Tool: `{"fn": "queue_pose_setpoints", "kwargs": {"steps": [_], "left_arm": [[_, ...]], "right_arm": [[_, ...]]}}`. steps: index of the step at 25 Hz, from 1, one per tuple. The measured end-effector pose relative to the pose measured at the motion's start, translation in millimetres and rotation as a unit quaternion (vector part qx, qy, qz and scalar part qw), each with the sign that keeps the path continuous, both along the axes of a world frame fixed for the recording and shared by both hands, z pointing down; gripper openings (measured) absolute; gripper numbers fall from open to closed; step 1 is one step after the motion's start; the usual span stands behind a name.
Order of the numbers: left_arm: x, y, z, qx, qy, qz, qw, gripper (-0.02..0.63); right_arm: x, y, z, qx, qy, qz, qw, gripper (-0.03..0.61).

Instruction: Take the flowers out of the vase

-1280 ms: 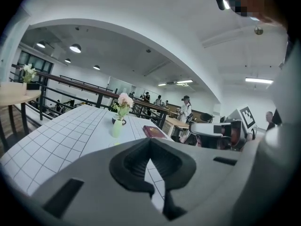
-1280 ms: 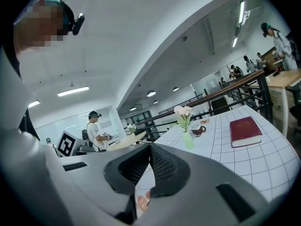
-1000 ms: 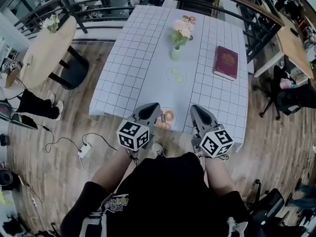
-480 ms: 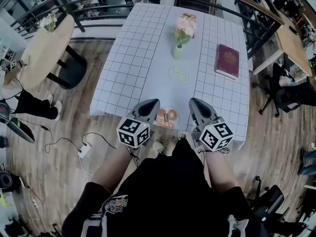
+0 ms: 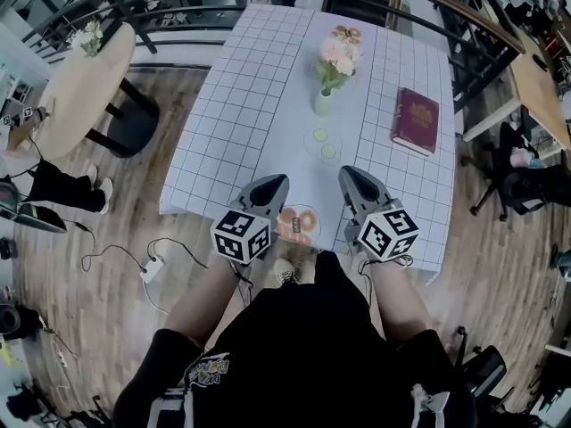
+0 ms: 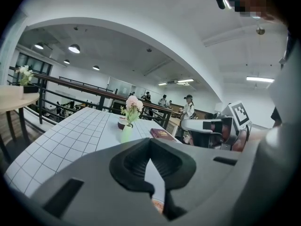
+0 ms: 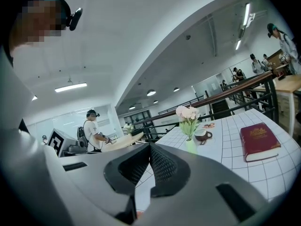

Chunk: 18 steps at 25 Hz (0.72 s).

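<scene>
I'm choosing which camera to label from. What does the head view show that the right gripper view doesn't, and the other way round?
Only the head view: the wood floor with a white power strip and its cable, and the person's black shirt.
Only the right gripper view: the ceiling lights and a standing person in a white top.
Both: the pink flowers in the pale green vase, the red book, the checked table, and the right gripper, its fingers together.

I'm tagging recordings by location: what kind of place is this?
Likely a café-style mezzanine in an office or lab: a railing, a cloth-covered table with a vase, a round wooden table.
</scene>
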<state>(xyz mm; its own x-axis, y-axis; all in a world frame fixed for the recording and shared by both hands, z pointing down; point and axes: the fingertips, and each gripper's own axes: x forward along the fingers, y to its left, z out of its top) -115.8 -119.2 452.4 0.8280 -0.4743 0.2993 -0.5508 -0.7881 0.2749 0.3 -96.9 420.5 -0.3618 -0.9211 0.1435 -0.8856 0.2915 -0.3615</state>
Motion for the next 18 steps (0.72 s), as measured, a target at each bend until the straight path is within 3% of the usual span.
{"fn": "queue_pose_setpoints", "kwargs": {"steps": [18], "left_arm": [[60.0, -81.4, 30.7, -0.020, -0.027, -0.031, 0.9989, 0.008]], "right_arm": [[55.2, -108.0, 53.0, -0.025, -0.001, -0.021, 0.999, 0.021]]}}
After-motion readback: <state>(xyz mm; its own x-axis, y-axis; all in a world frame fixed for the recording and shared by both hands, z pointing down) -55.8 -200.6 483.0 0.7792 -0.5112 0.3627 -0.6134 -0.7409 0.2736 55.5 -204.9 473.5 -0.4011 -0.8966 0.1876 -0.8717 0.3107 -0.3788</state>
